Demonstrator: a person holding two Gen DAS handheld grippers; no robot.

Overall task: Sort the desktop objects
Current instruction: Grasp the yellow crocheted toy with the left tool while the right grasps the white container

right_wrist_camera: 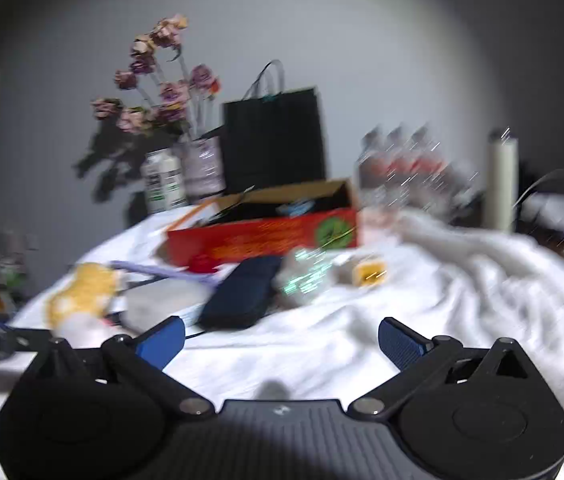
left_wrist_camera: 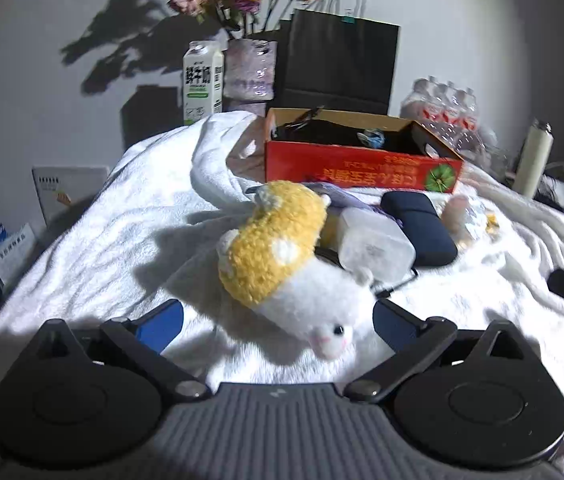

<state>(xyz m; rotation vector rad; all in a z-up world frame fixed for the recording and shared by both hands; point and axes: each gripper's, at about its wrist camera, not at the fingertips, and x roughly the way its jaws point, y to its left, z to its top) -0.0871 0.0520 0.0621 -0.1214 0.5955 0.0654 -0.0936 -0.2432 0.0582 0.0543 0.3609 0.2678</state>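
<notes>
The plush toy lies on the white blanket, in front of the red box. The left gripper stands wide apart around its head, pads clear. The right gripper, equally wide, holds nothing near the dark case.

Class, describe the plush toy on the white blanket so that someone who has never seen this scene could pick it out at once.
Start at the red cardboard box on the white blanket and come forward past the dark blue case and the frosted plastic container. The plush toy lies nearest the open left gripper. Alone among them it is furry: white body, yellow cap.
</notes>
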